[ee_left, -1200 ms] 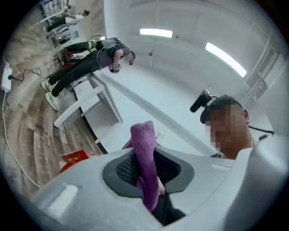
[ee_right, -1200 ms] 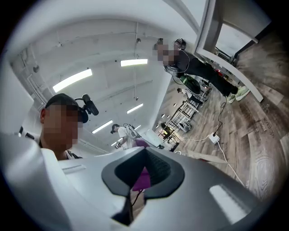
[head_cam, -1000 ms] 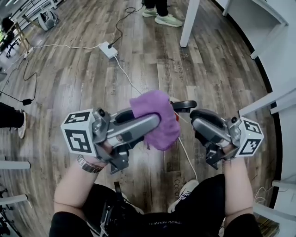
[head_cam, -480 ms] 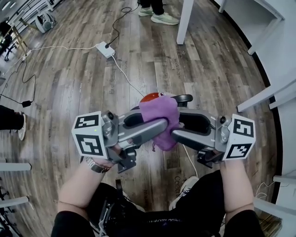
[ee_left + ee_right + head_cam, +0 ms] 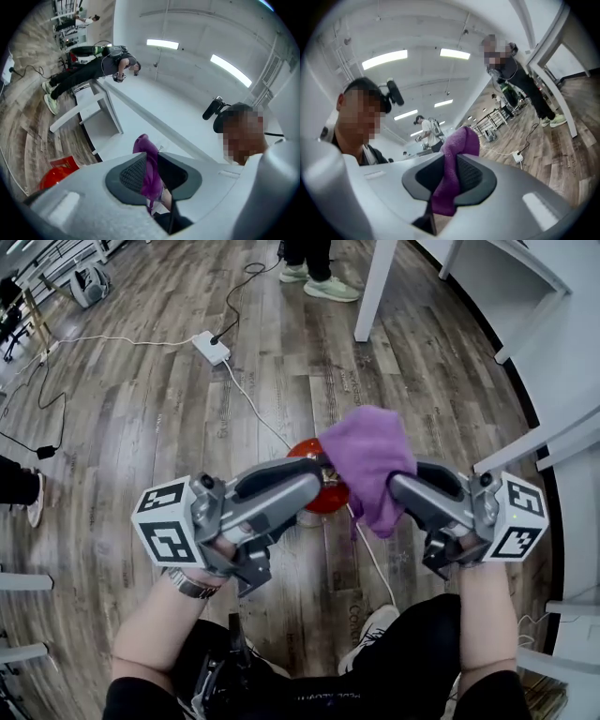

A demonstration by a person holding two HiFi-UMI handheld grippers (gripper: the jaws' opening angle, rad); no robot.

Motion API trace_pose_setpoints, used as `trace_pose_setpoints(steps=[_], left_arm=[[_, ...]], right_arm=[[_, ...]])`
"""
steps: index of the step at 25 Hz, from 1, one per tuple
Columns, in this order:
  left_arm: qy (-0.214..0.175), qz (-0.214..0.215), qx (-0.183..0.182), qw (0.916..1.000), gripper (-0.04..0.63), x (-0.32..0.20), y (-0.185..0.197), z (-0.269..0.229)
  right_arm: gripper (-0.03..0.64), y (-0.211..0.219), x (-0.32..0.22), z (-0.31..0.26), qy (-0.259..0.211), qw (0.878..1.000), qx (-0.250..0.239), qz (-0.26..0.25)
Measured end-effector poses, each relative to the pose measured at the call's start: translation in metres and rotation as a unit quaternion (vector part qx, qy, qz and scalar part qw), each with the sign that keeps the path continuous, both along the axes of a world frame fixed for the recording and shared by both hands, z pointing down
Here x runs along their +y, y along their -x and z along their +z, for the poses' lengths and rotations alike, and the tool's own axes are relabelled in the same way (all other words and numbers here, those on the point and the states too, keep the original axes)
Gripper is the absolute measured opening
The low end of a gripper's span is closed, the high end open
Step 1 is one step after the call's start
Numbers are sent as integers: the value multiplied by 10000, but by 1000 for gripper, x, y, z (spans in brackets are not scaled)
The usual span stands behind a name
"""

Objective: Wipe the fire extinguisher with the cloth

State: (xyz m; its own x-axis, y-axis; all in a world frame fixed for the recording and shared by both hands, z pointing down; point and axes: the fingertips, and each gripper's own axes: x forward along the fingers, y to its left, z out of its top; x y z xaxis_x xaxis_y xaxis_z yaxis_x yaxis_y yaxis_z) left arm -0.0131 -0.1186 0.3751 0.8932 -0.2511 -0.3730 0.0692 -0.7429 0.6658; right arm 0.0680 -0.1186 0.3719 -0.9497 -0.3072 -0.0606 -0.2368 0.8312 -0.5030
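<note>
The purple cloth (image 5: 366,451) is bunched over my right gripper (image 5: 394,486), whose jaws have just been closing and now pinch it. The right gripper view shows the cloth (image 5: 459,143) filling the gap of that gripper (image 5: 446,180). My left gripper (image 5: 317,482) points at the cloth's left edge from the left. In its own view the left gripper (image 5: 151,176) has its jaws slightly apart, with a strip of cloth (image 5: 143,147) in the gap and dark space beside it. The red fire extinguisher (image 5: 323,495) stands on the floor below both grippers and also shows as a red body (image 5: 54,176).
A white power strip (image 5: 211,345) and its cable (image 5: 253,395) lie on the wood floor ahead. A white table leg (image 5: 373,282) and another person's shoes (image 5: 323,282) are farther off. White furniture (image 5: 553,427) runs along the right. My own shoe (image 5: 375,622) is below.
The cloth passed from the left gripper to the right one. The right gripper came in, closed on it and drew it right and upward, uncovering the extinguisher's red top.
</note>
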Motion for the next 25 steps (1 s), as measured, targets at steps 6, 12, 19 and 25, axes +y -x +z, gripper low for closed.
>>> trace_pose_setpoints(steps=[6, 12, 19, 25], left_arm=[[-239, 262, -355, 9987, -3, 8, 4, 14], [-740, 559, -918, 9915, -5, 28, -9, 25], [-949, 671, -1296, 9847, -4, 42, -13, 34], [-802, 667, -1347, 9854, -4, 43, -7, 41]], right_arm=[[66, -54, -58, -26, 17, 9999, 107, 26], [66, -43, -110, -1, 52, 9919, 811, -975], [67, 0, -122, 67, 1006, 9563, 1124, -2503], [67, 36, -114, 136, 1694, 9279, 1202, -3096]])
